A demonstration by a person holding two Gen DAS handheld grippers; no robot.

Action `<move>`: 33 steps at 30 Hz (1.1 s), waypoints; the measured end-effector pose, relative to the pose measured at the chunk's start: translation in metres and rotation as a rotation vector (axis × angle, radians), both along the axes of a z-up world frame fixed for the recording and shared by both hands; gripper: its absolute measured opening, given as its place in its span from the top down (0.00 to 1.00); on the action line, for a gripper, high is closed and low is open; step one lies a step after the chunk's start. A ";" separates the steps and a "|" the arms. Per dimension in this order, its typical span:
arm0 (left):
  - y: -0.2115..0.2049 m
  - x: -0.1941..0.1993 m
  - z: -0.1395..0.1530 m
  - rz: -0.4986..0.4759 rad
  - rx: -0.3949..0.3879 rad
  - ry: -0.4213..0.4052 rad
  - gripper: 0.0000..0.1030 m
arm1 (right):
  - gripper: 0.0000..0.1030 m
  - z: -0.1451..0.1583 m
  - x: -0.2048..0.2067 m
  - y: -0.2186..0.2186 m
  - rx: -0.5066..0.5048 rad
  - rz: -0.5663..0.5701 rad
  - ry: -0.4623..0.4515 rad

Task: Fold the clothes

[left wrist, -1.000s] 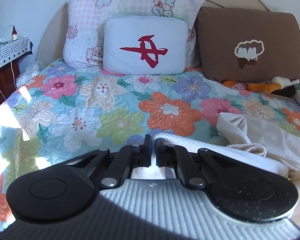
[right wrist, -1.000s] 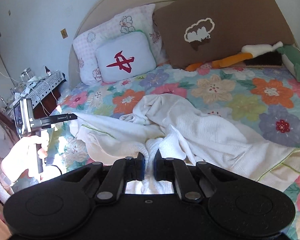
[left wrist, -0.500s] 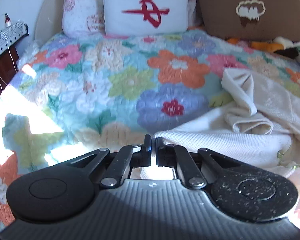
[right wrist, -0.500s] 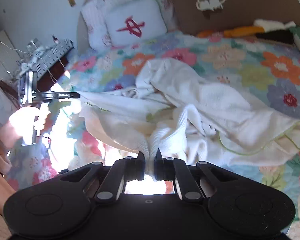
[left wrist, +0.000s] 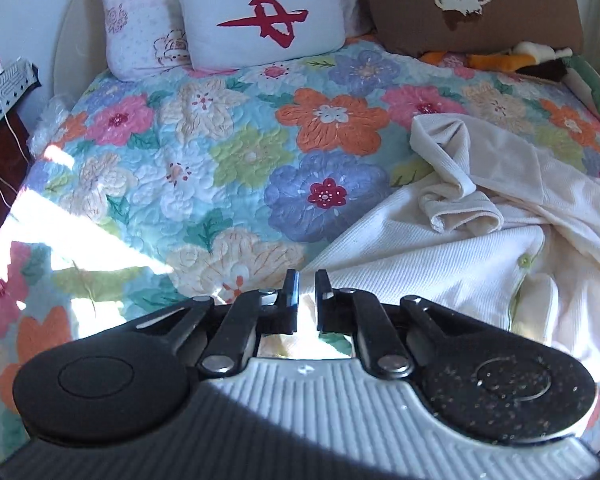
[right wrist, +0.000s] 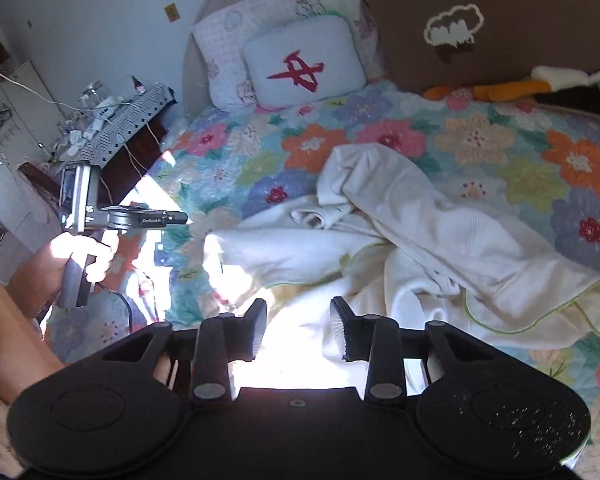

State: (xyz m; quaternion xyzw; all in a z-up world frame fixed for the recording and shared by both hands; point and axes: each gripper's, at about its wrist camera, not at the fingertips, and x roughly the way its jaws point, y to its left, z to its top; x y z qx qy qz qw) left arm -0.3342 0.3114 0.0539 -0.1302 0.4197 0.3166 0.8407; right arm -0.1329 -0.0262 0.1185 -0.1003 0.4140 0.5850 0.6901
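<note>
A cream-white knitted garment (left wrist: 452, 256) lies rumpled on the floral quilt (left wrist: 236, 152), with a rolled sleeve (left wrist: 456, 184) on top; it also shows in the right wrist view (right wrist: 420, 232). My left gripper (left wrist: 307, 280) has its fingers slightly apart, just off the garment's near corner, holding nothing. It also shows in the right wrist view (right wrist: 180, 219), held in a hand left of the garment. My right gripper (right wrist: 298, 310) is open and empty above the garment's sunlit near edge.
A white pillow with a red mark (left wrist: 264, 28), a pink pillow (left wrist: 136, 20) and a brown cushion (left wrist: 472, 4) stand at the headboard. Plush toys (right wrist: 540, 88) lie at the back right. A cluttered nightstand (right wrist: 112, 120) stands left of the bed.
Both grippers held the garment lifted; it now lies on the quilt. The right gripper has opened wide and let go. The left gripper's fingers have parted and released the corner.
</note>
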 end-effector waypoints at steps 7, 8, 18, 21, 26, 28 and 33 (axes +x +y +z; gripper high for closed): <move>-0.014 0.013 0.025 -0.163 -0.012 0.087 0.74 | 0.49 0.046 0.000 -0.013 0.056 0.076 0.059; -0.021 0.020 0.020 -0.203 0.002 0.109 0.74 | 0.47 0.043 -0.001 -0.010 0.050 0.057 0.027; -0.051 0.122 -0.032 -0.400 -0.054 -0.108 0.66 | 0.45 -0.041 0.040 0.070 -0.159 -0.091 -0.389; -0.051 0.159 -0.046 -0.424 -0.082 -0.099 0.60 | 0.45 -0.051 0.062 0.102 -0.197 -0.094 -0.402; -0.042 0.191 -0.059 -0.437 -0.150 -0.080 0.52 | 0.35 -0.077 0.094 0.147 -0.302 -0.071 -0.350; -0.037 0.195 -0.065 -0.444 -0.145 -0.078 0.47 | 0.35 -0.092 0.105 0.155 -0.353 -0.052 -0.326; -0.024 0.198 -0.084 -0.431 -0.183 -0.081 0.42 | 0.34 -0.126 0.128 0.168 -0.439 -0.023 -0.284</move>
